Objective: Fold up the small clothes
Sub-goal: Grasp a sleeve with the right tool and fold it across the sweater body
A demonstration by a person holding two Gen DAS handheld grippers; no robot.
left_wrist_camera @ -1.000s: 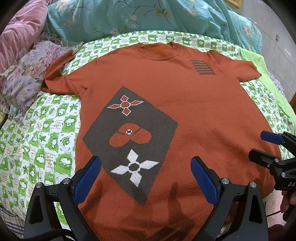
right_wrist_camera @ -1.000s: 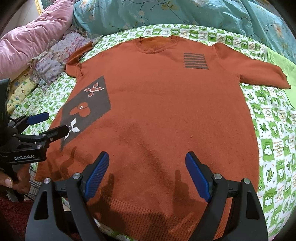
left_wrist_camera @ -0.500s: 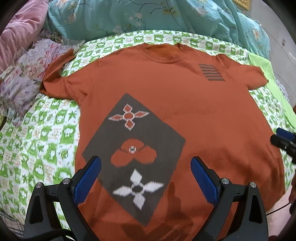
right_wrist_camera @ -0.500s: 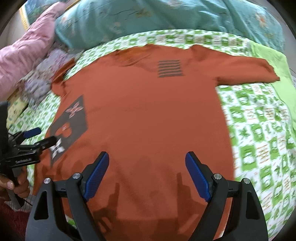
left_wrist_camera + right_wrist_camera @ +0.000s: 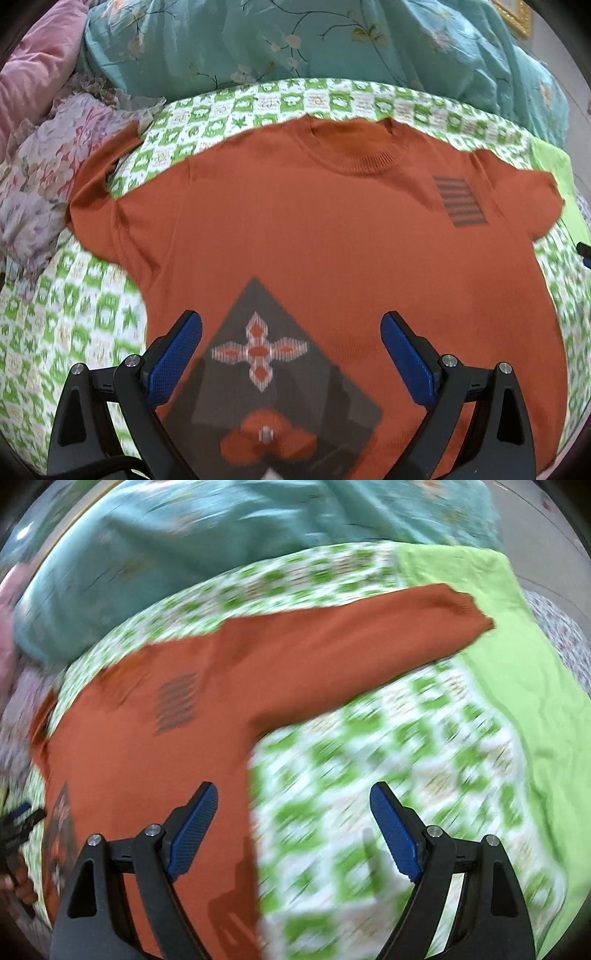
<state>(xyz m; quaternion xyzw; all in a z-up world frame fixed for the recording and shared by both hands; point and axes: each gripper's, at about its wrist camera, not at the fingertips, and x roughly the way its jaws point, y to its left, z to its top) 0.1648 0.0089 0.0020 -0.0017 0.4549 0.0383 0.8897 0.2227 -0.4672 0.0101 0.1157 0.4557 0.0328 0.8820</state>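
An orange knit sweater (image 5: pixel 314 229) lies spread flat, front up, on a green-and-white checked bedsheet (image 5: pixel 92 314). It has a grey diamond panel (image 5: pixel 269 369) low on the front and a striped patch (image 5: pixel 461 201) near one shoulder. My left gripper (image 5: pixel 291 354) hovers open over the diamond panel, holding nothing. In the right wrist view, which is motion-blurred, my right gripper (image 5: pixel 295 830) is open over the sweater's (image 5: pixel 147 757) side edge and the sheet (image 5: pixel 406 757), below its outstretched sleeve (image 5: pixel 369 635).
A teal floral duvet (image 5: pixel 332 48) is heaped behind the sweater. Pink and floral bedding (image 5: pixel 40 166) lies at the left. A lime-green cloth (image 5: pixel 517 664) lies right of the sleeve end. A hand (image 5: pixel 18 882) with the other gripper shows at the right wrist view's left edge.
My left gripper has moved forward up the sweater, from the hem toward the chest. My right gripper has swung right, from over the hem to the side edge under the sleeve.
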